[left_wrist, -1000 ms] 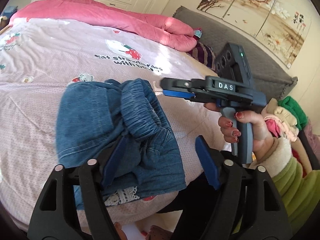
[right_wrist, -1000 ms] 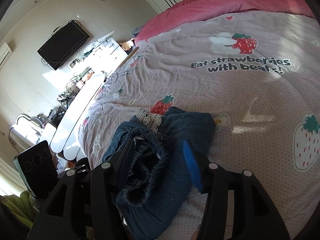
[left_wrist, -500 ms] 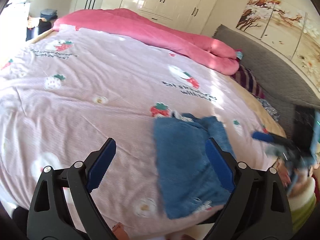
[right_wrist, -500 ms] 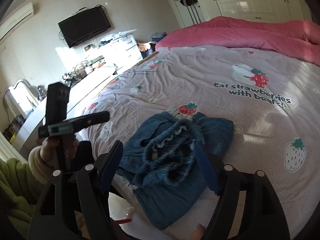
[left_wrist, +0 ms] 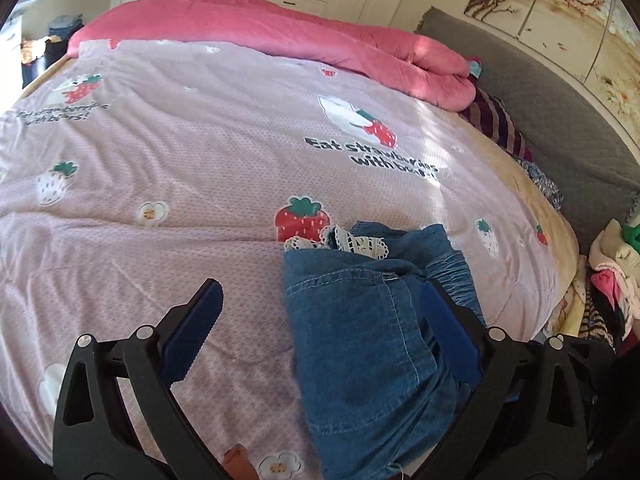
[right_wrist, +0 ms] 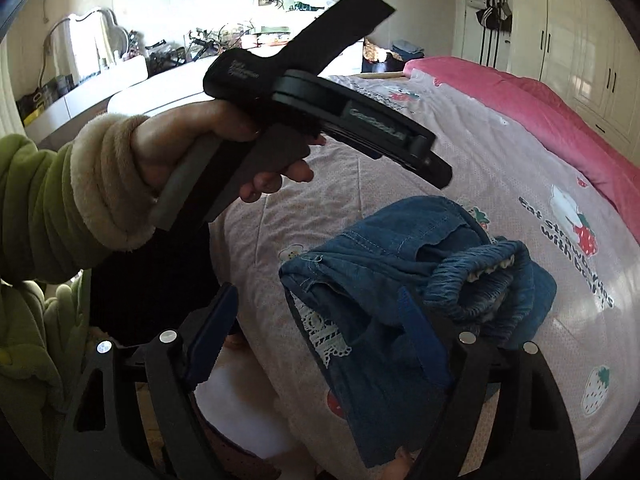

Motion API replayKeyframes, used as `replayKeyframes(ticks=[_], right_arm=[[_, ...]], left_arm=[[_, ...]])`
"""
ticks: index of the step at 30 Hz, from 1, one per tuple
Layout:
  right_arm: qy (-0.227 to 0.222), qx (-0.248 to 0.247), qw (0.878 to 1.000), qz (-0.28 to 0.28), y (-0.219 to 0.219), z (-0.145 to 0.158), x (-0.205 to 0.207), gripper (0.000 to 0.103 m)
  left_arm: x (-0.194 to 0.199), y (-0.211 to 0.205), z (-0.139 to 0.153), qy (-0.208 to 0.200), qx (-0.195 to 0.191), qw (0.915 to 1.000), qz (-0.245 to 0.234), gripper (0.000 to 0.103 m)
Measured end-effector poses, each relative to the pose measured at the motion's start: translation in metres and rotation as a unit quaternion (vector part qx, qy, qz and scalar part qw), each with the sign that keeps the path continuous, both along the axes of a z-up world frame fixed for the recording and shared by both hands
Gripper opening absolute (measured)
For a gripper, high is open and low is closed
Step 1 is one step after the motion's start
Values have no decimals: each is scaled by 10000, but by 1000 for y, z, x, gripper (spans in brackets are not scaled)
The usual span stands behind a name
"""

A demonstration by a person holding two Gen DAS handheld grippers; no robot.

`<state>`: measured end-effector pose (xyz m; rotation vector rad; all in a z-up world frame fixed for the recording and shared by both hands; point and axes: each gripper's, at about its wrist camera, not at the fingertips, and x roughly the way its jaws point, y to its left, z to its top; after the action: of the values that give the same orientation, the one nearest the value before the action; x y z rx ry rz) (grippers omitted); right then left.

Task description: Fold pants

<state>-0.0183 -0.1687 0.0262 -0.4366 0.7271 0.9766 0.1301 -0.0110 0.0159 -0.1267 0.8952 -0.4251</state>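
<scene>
Off the pants (left_wrist: 360,320) now — both tongs (open)

I see blue denim pants (left_wrist: 360,320) with white lace trim on a pale pink strawberry-print bedsheet (left_wrist: 200,160) beside a deeper pink quilt (left_wrist: 280,36).

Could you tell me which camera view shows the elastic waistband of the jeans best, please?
The right wrist view: the waistband faces the camera, gathered and gaping open. In the left wrist view only a ruched strip shows, partly behind a claw finger.
</scene>
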Motion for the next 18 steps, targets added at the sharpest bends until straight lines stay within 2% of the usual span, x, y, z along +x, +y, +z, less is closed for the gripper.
replayKeyframes(ticks=[2, 3, 4, 6, 7, 9, 11, 13, 16, 18], right_arm=[[-71, -125, 9999, 66, 8, -4, 7, 78], [-100, -195, 9997, 98, 12, -6, 10, 69], [-139, -292, 9994, 141, 15, -8, 12, 56], [-330, -529, 9978, 204, 23, -14, 16, 45], [-404, -616, 9970, 249, 27, -16, 18, 44], [-523, -741, 9952, 363, 33, -23, 21, 43], [-514, -841, 9939, 488, 37, -28, 22, 35], [-346, -816, 9940, 642, 37, -30, 20, 15], [-332, -774, 9941, 679, 27, -27, 8, 6], [-345, -809, 9936, 709, 17, -27, -1, 5]], left_arm=[[4, -7, -3, 39, 63, 9999, -70, 92], [6, -10, -5, 54, 75, 9999, -97, 92], [7, -12, -7, 82, 80, 9998, -136, 92], [10, -16, -13, 156, 113, 9996, -187, 78], [12, -17, -16, 194, 122, 9995, -197, 74], [13, -20, -22, 281, 80, 9992, -272, 59], [13, -23, -27, 297, 85, 9990, -320, 57], [13, -25, -32, 275, 118, 9990, -327, 57], [14, -26, -36, 278, 71, 9990, -342, 57], [15, -26, -37, 267, 58, 9990, -365, 57]])
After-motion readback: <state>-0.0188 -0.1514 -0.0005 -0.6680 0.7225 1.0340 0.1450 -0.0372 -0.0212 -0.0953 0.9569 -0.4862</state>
